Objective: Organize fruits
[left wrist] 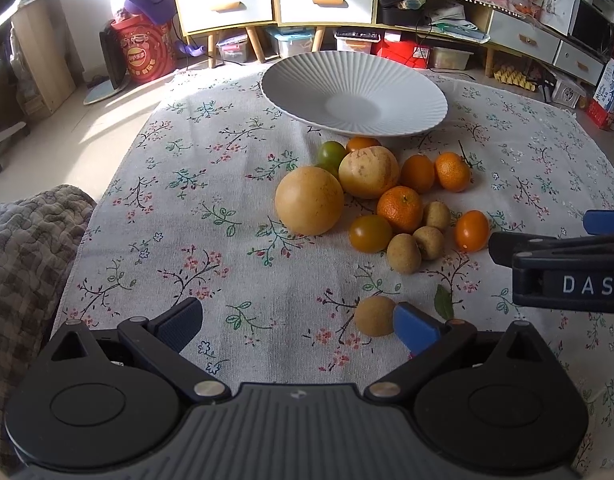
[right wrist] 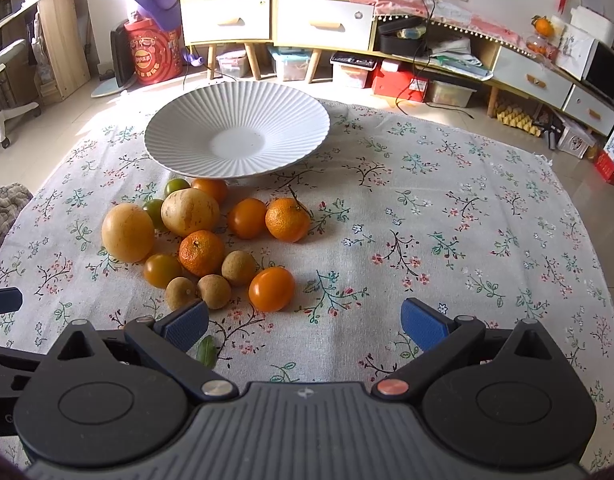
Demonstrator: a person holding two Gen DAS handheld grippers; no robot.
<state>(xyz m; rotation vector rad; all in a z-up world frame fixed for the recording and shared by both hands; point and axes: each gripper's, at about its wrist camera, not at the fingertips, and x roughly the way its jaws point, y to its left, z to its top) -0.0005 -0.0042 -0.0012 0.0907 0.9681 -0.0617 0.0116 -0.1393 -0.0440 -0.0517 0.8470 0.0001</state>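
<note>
Fruits (right wrist: 195, 232) heaped mid-tablecloth (right wrist: 447, 240) against near rim of empty plate (right wrist: 237, 132), awaiting transfer | left gripper (left wrist: 299, 326) wide, stray longan (left wrist: 374, 315) beside its right finger | right gripper (right wrist: 305, 326) wide, empty

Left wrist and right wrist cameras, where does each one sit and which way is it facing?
Left wrist: on the left gripper, low over the tablecloth, facing the plate; its open jaws and the right gripper show.
Right wrist: on the right gripper, facing the plate; its open jaws show.
Shared: plate, fruit pile, drawers.
</note>
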